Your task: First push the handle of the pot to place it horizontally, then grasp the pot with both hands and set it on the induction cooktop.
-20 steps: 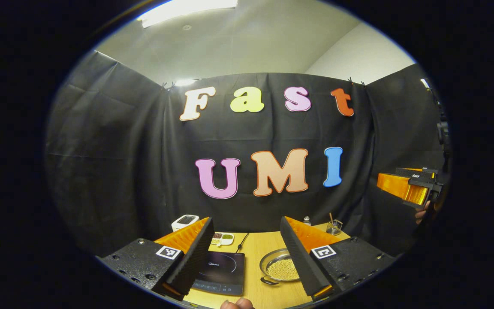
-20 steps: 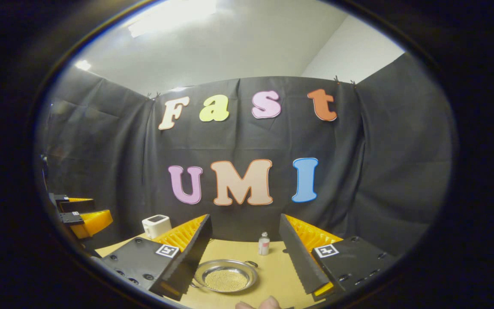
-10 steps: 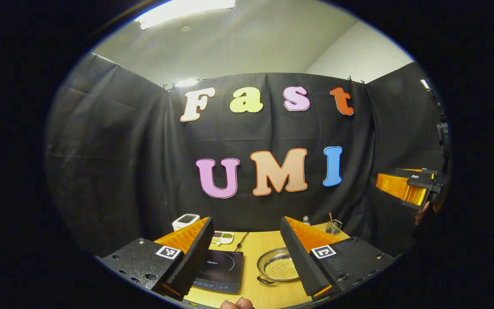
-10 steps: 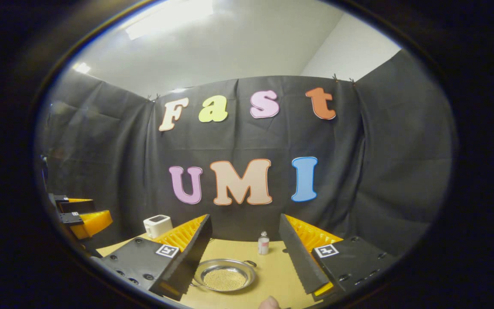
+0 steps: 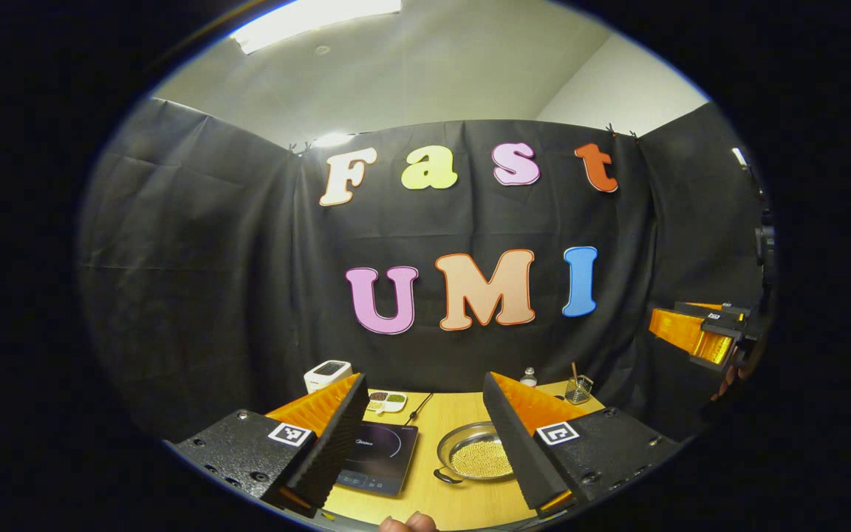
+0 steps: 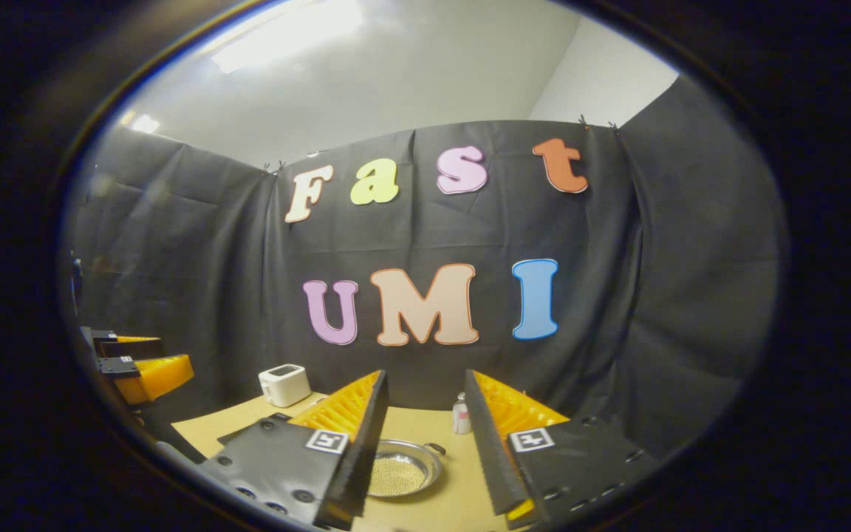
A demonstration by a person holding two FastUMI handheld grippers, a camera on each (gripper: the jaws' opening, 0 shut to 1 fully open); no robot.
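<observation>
On our table the pot sits ahead, its handles running near-left to far-right, just right of the cooktop. Our left claw and right claw hang above it, jaws apart, empty.

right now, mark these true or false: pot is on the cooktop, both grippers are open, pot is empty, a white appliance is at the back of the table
1. The pot sits on the induction cooktop. False: it rests on the table beside it.
2. The left gripper and right gripper are open, holding nothing. True.
3. The pot is empty. False: small yellowish grains fill its bottom.
4. A white appliance stands at the table's back. True.
</observation>
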